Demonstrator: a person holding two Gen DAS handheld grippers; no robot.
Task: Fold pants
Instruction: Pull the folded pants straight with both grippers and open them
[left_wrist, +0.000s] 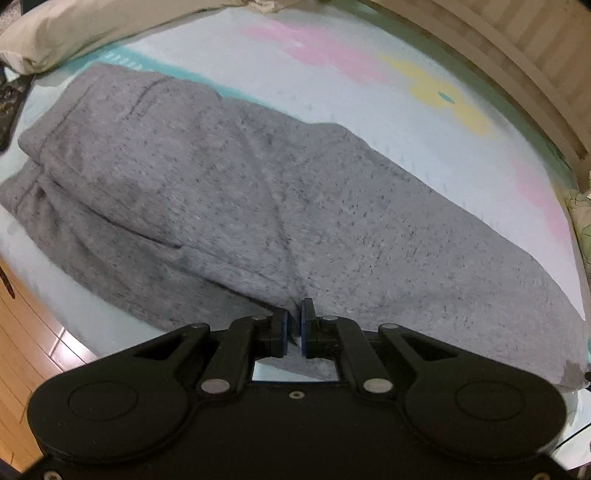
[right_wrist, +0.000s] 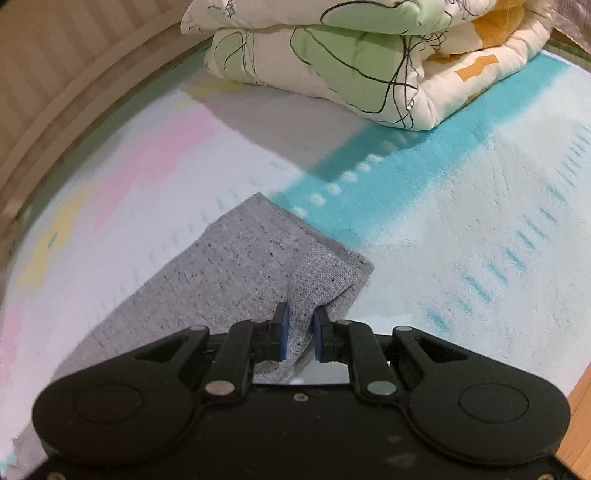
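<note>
Pants (left_wrist: 258, 192), grey fleece, lie long across the bed sheet (left_wrist: 332, 74), waistband at the upper left of the left wrist frame, legs running to the lower right. They look folded once lengthwise, one leg stacked on the other; the crosswise folds are still to do, so I'd call it early to mid task.

Left gripper (left_wrist: 294, 325) sits at bottom centre of its frame, jaws nearly together and pinching a ridge of cloth at the near edge around the crotch. Right gripper (right_wrist: 300, 334) is at the cuff end, jaws a little apart with a raised flap of hem between them; blur makes it hard to say if the pads truly clamp it, but it looks gripped.

Room: bare sheet beyond the cuff toward centre right of the right wrist frame, and above the pants in the left one. Folded quilt (right_wrist: 369, 55) sits at top centre, well apart from the cuff. Pillow (left_wrist: 92, 29) at upper left, near the waistband. Wood floor (left_wrist: 26, 325) shows lower left, so the near bed edge is close to the pants.
</note>
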